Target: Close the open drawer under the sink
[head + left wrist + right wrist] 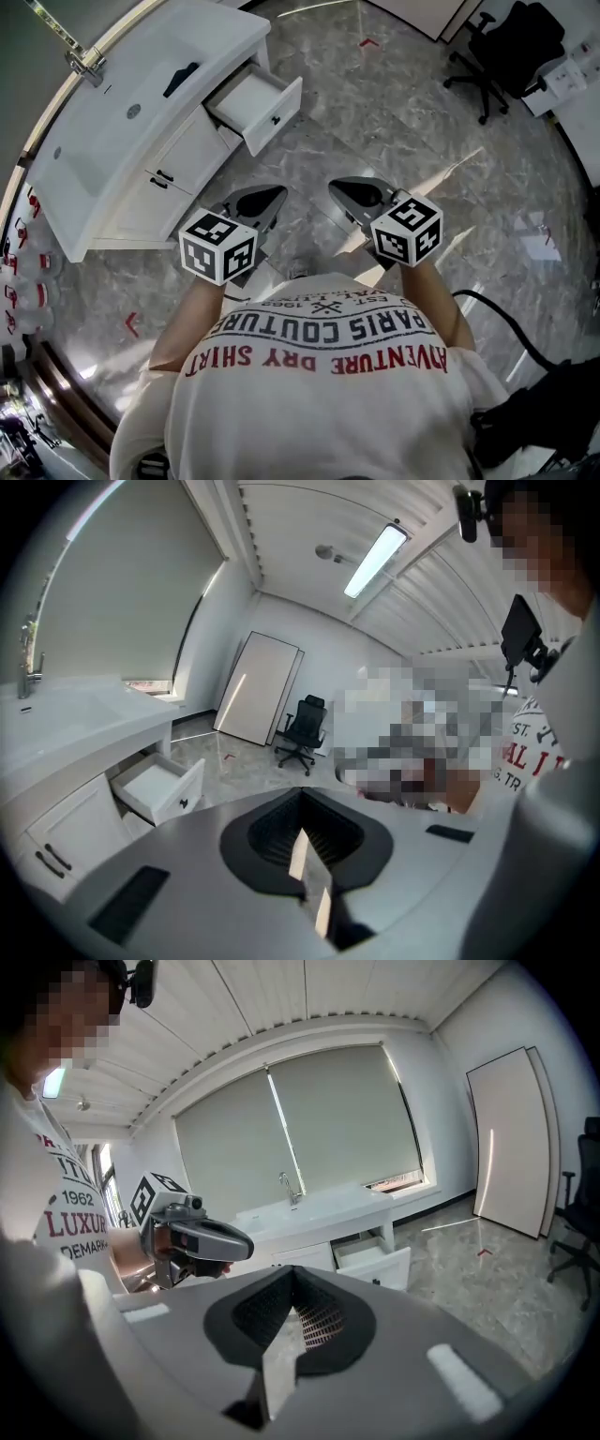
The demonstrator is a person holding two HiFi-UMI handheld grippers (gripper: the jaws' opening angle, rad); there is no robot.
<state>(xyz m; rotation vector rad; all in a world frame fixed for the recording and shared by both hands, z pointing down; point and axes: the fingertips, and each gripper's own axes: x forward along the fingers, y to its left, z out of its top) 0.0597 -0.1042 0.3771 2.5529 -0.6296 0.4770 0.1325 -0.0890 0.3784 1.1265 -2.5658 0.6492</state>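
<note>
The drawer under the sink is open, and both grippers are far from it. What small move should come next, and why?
Probably move the left gripper forward toward the front panel of the drawer. The drawer stands pulled out, this gripper and the right gripper are well short of it, and the left is nearer. Its jaws are together and empty, fit for pushing.

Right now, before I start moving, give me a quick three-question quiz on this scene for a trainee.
1. True or false: the drawer under the sink is already pushed shut.
2. What stands far from the sink? A) ladder B) office chair C) bucket
3. Fill in: the left hand-held gripper and right hand-held gripper each have jaws ____, holding nothing.
Key: 1 false, it stands open; 2 B; 3 shut.
</note>
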